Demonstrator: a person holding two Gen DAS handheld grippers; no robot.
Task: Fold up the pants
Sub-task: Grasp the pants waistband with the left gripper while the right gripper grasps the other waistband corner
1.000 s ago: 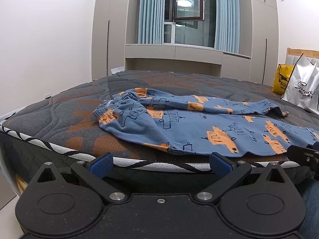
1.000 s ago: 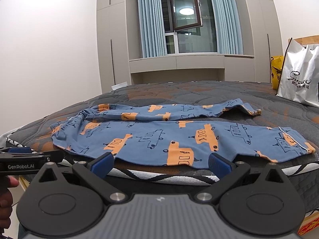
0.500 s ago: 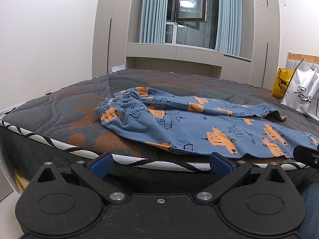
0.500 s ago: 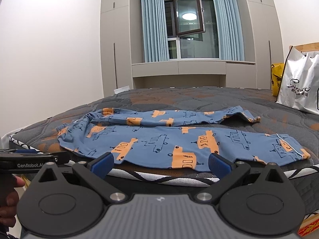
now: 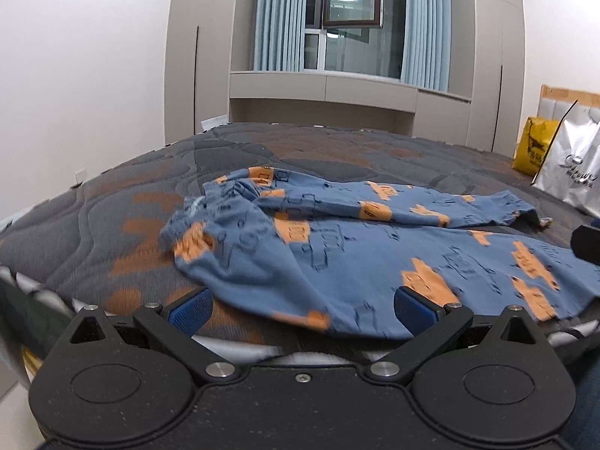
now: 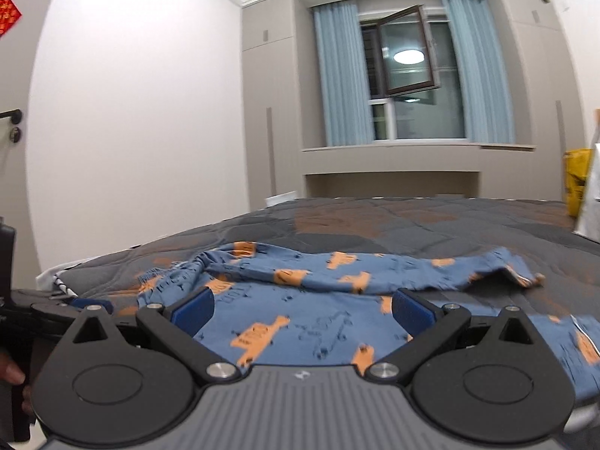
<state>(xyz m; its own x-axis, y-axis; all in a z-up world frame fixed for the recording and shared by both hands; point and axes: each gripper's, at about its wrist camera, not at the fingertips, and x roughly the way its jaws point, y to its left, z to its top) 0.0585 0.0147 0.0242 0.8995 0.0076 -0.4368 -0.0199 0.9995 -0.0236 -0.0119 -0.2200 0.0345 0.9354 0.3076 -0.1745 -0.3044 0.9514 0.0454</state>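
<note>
Pants (image 5: 337, 247): blue, orange print; laid flat on the bed (image 5: 112, 195) near its front edge; long axis across both views, waistband (image 5: 195, 217) to the left, leg ends to the right; far leg (image 6: 375, 266) angled away from the near one, its cuff (image 6: 525, 273) turned up; not yet folded.

Left gripper (image 5: 300, 307): jaws spread wide, nothing held; blue pads (image 5: 189, 307) level with the front edge of the bed; near hem of the pants seen between the pads, contact not determinable; waistband ahead and to the left.

Right gripper (image 6: 302, 309): jaws spread wide, nothing held; mid-length of the near leg seen between the pads (image 6: 195, 307); height above the cloth not determinable.

Relation judged decisive: garment crosswise to both jaw lines; waist end judged nearer the left gripper, cuffs nearer the right; the far leg judged to need bringing over the near one first.

Also listed: silver bag (image 5: 570, 172) and yellow bag (image 5: 532, 146) at the right side of the bed.
</note>
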